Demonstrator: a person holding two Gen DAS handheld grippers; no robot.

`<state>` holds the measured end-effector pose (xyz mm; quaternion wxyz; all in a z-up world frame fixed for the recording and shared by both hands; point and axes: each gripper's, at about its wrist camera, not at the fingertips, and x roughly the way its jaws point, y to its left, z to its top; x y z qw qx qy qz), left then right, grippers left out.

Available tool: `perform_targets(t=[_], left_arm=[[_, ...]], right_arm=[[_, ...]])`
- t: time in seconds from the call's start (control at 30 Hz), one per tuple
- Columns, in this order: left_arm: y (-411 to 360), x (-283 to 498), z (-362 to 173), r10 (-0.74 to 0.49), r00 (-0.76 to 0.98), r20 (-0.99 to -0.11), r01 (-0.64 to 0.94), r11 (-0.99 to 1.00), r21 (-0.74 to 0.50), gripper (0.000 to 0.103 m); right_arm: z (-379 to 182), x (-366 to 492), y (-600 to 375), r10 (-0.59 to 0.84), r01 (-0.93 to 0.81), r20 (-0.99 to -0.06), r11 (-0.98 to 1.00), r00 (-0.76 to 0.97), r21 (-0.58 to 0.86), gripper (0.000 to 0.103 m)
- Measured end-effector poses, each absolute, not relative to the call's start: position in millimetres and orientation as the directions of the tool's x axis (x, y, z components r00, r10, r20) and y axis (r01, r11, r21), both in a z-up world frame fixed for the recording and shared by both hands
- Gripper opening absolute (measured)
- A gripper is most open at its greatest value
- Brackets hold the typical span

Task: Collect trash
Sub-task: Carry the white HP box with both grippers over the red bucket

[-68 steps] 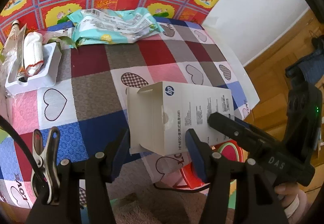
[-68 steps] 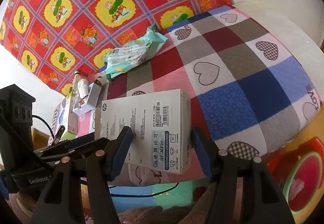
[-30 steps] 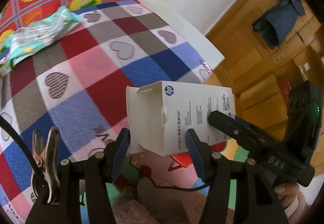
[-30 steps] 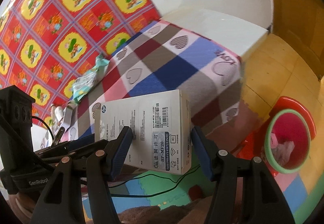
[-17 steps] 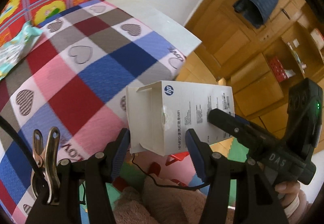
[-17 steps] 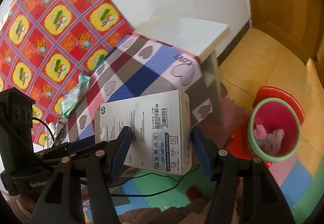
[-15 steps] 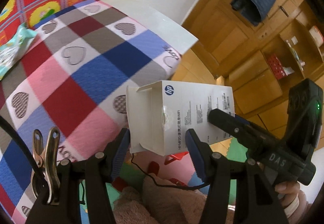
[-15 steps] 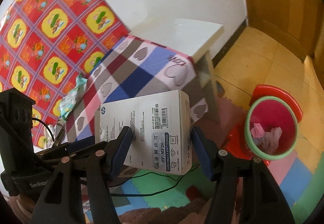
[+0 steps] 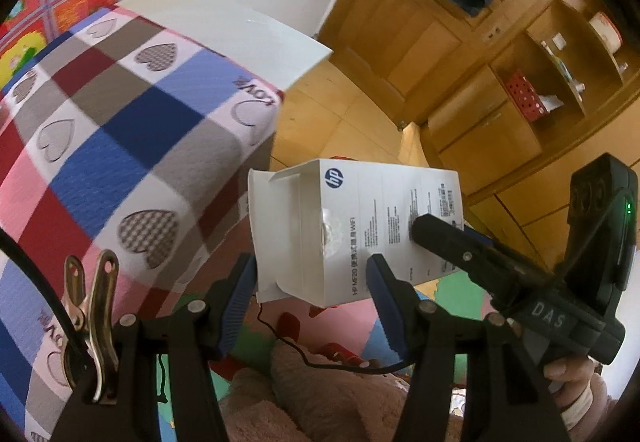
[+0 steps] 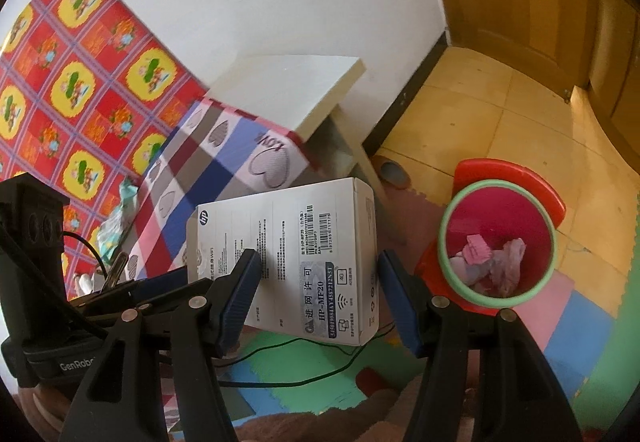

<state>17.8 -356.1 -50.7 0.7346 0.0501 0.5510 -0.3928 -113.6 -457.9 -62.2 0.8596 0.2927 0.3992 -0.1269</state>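
Observation:
A white HP carton [image 9: 352,226] hangs in the air beyond the table's corner, held from both ends. My left gripper [image 9: 310,278] is shut on its open-flap end, blue pads on either side. My right gripper [image 10: 318,282] is shut on the barcode end of the carton [image 10: 288,242]. One black finger of the right gripper [image 9: 440,238] lies across the carton's face in the left wrist view. A red trash bin [image 10: 500,214] with a green rim stands on the floor to the right of the carton, holding pink paper and crumpled scraps.
The table with the heart-checked cloth [image 9: 132,130] lies to the left, a white board [image 10: 288,86] at its far end. A teal packet [image 10: 116,218] stays on the table. Wooden cabinets [image 9: 500,90], a coloured foam mat [image 10: 580,342] and a black cable [image 10: 304,378] are around.
Both grippers have carried the carton sideways off the table's corner. The table has slid left in both views and the bin has come closer in the right wrist view.

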Motion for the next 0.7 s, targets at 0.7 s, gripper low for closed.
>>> perform_targets(t=[0.7], left_arm=[[-459.0, 1.9, -66.6, -0.503, 0.002, -0.864, 0.715, 0.605, -0.351, 0.060]], right_arm=[[-75.4, -147.3, -556.9, -0.043, 0.547, -0.780, 0.737, 0.625, 0.397, 0.062]])
